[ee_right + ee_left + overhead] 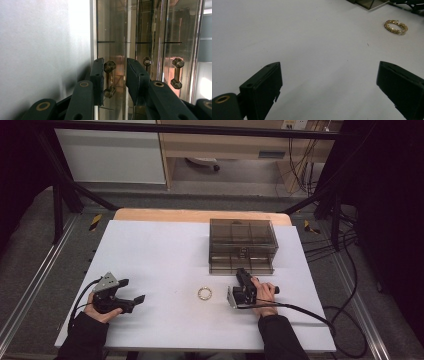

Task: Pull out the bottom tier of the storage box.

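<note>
- Left hand [100,312]: rests low on the near left part of the white worktop [160,255], forearm entering from the bottom edge, black sleeve to the wrist.
- Left claw [131,294]: points right and slightly away, toward the middle of the worktop; its jaws stand wide apart with nothing between them, just bare worktop in the left gripper view.
- Right hand [265,295]: near right of centre, wrist turned so the claw lies on its side, aimed away at the box.
- Right claw [115,75]: jaws partly closed, one each side of a small drawer handle [109,78]; a gap shows on the right side, so no firm grip is seen.
- Gold bracelet [204,293]: flat on the worktop between the two claws, just left of the right one, touching neither.
- Smoky clear drawer box [242,245]: stands beyond the right claw on the far right half of the worktop; drawers appear shut.
</note>
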